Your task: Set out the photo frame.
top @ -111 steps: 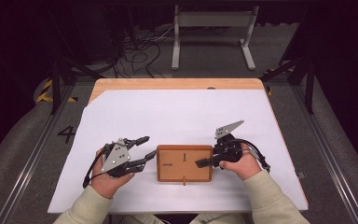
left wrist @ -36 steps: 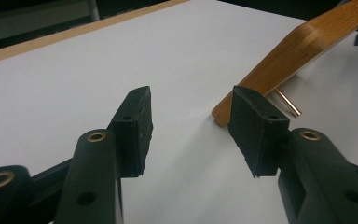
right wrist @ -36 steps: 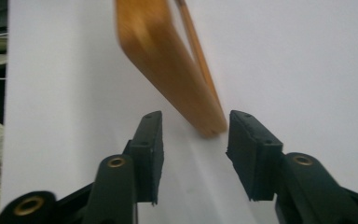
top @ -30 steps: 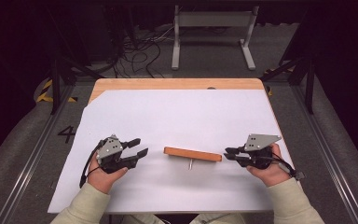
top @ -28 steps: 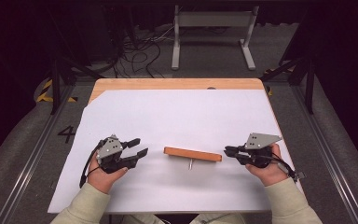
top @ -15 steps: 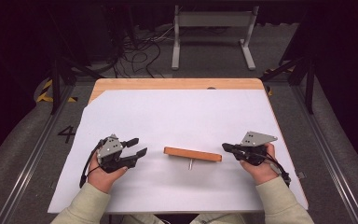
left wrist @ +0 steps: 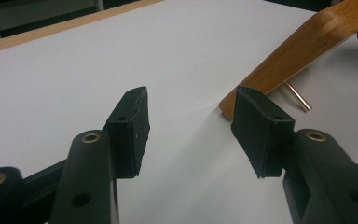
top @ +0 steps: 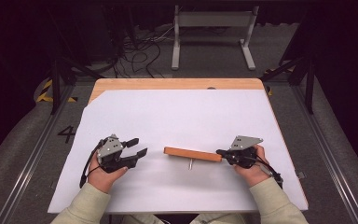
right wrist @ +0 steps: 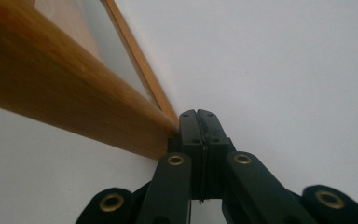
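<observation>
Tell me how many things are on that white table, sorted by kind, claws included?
Wooden picture frame, standing on edge: 1
Metal pin beside the frame: 1
Hand-held claws, left claw and right claw: 2
Total: 4

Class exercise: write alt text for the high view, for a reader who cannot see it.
A wooden picture frame stands on edge on a white-covered table. The shut right gripper touches its right end; the open left gripper rests apart at its left.
</observation>
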Tool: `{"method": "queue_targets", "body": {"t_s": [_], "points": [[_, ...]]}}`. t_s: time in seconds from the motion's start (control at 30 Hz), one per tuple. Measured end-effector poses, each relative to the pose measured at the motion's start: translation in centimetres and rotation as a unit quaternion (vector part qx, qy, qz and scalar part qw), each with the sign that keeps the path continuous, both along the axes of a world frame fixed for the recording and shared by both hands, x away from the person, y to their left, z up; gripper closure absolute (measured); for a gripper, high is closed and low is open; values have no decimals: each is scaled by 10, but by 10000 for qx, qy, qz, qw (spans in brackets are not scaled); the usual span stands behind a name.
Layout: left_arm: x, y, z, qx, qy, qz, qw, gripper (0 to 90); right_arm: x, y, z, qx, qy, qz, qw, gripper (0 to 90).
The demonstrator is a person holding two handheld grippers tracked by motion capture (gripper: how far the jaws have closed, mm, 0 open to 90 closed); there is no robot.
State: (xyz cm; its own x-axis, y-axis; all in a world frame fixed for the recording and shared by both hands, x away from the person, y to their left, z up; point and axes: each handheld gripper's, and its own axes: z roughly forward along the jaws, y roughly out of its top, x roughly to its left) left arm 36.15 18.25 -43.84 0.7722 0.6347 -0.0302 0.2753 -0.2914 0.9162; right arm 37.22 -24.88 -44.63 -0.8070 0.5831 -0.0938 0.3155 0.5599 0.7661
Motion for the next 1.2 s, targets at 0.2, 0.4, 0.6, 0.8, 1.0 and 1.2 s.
{"method": "queue_targets", "body": {"t_s": [0.2, 0.4, 0.6, 0.8, 1.0, 1.2], "points": [[0, -1, 0, 0, 20, 2, 10000, 464, -1, 0, 0, -85, -24, 60, 9999, 900], [0, 0, 0, 2, 19, 10, 10000, 463, -5, 2, 3, -216, 21, 197, 9996, 900], [-1, 1, 0, -7, 13, 9, 10000, 463, -14, 4, 5, -318, 116, 382, 9987, 900], [-1, 0, 0, -16, 27, 16, 10000, 463, -22, 9, 6, -377, 189, 556, 9976, 900], [0, 0, 0, -7, 30, 24, 10000, 462, -30, 17, 8, -416, 267, 811, 9955, 900], [0, 1, 0, 2, 15, 34, 10000, 460, -36, 26, 8, -453, 340, 1092, 9924, 900]]}}
